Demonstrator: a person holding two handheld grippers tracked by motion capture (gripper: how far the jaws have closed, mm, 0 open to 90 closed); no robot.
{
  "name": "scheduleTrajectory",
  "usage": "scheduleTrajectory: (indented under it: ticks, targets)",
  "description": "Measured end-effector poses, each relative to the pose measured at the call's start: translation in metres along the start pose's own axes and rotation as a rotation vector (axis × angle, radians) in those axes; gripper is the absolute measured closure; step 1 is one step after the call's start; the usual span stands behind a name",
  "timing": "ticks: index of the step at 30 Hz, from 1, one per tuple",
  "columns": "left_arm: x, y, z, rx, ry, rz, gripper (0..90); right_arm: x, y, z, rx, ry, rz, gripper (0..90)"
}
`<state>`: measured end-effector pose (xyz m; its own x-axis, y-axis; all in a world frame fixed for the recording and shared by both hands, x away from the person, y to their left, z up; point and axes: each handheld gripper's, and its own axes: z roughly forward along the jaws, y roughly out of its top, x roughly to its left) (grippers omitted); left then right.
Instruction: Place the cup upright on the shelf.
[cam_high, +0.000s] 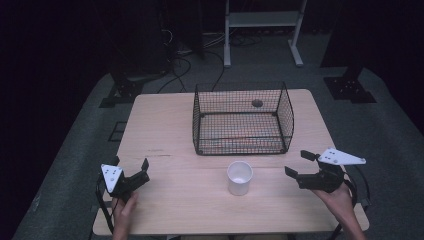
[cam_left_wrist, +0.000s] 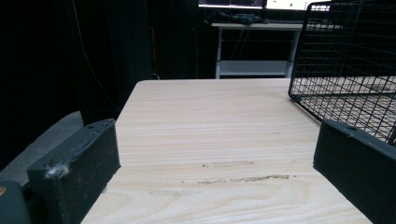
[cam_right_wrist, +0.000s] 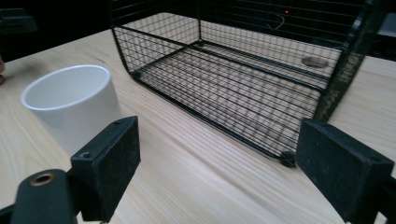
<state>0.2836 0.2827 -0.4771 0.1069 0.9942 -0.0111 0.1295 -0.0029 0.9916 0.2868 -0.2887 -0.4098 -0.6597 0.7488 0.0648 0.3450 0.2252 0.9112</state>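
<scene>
A white cup (cam_high: 239, 177) stands upright on the wooden table (cam_high: 165, 130), just in front of a black wire basket (cam_high: 243, 119) that sits empty at the table's middle back. My left gripper (cam_high: 131, 168) rests open near the front left, held by a hand, nothing between its jaws. At the front right my right gripper (cam_high: 300, 163) is open too, pointing toward the cup and basket. In the right gripper view the cup (cam_right_wrist: 74, 106) is just left of the jaws and the basket (cam_right_wrist: 243, 74) lies ahead. The basket's corner (cam_left_wrist: 348, 60) appears at the right of the left gripper view.
A round dark spot (cam_high: 257, 103) marks the tabletop behind the basket. Beyond the table stand a white metal frame (cam_high: 262, 30), dark stands and cables on a grey floor. Bare wood stretches across the table's left half.
</scene>
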Motion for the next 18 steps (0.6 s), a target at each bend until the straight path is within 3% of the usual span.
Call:
scheduleTrajectory:
  ticks: [18]
  targets:
    - [0.001,0.0,0.0,0.0,-0.001,-0.004,0.0,0.028,0.01,0.016,0.029,0.088,-0.051,10.6]
